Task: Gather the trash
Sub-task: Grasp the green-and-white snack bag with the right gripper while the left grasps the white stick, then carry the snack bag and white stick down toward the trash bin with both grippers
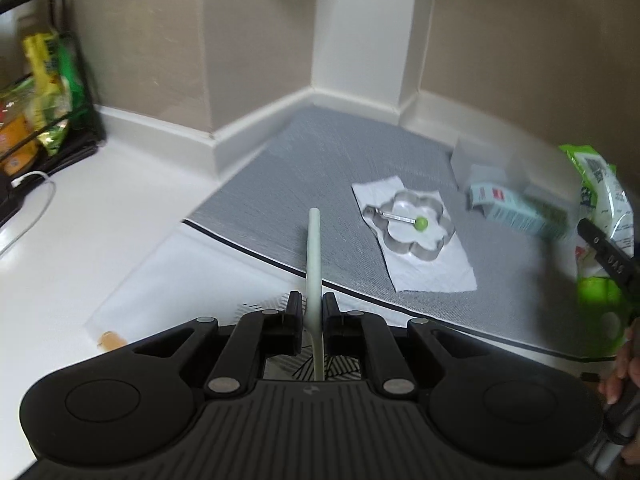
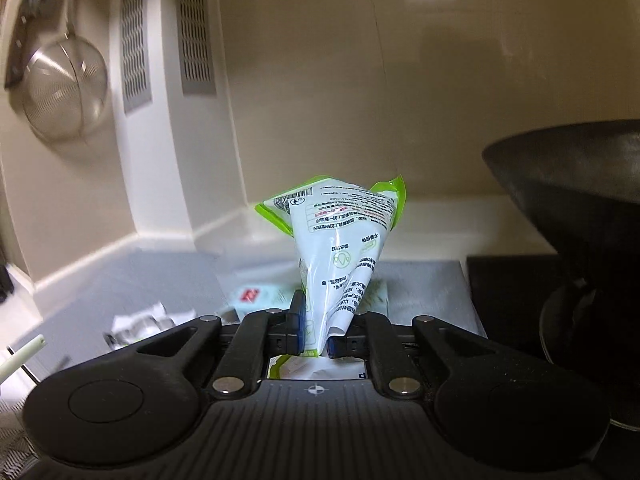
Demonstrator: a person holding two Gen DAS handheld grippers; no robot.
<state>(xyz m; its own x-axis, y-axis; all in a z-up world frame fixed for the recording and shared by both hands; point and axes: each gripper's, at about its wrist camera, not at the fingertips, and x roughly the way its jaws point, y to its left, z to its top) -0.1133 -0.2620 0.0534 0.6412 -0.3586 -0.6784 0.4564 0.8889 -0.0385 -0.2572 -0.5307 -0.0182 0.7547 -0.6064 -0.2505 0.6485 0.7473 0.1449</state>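
- The left gripper [image 1: 311, 312] is clamped on a pale green straw [image 1: 313, 264], which sticks out ahead of the jaws and over the near edge of the grey mat [image 1: 320, 168]; held near one end, the straw is probably being carried clear as trash.
- The right gripper [image 2: 316, 326] is pinched tight on a crumpled green-and-white wrapper [image 2: 340, 240], whose body fans upward above the mat (a grip at the narrow end keeps the loose film from slipping, I judge).
- In the left view that wrapper [image 1: 600, 216] hangs over the mat's right side, with a hand [image 1: 624, 368] below it.
- A small carton [image 1: 516, 212] lies on the mat toward its right side, just beside the wrapper, and looks like the next piece of trash.
- Near the mat's middle a flower-shaped mould [image 1: 412, 220] sits on a white paper [image 1: 420, 240]; the paper may be trash, but the mould weighs it down.
- The mat's far edge meets the wall [image 1: 260, 40], so there is no room beyond it.
- Left of the mat the white counter [image 1: 80, 240] is open, up to a black rack [image 1: 40, 100].
- Right of the mat a dark wok [image 2: 568, 184] overhangs, narrowing room on that side.
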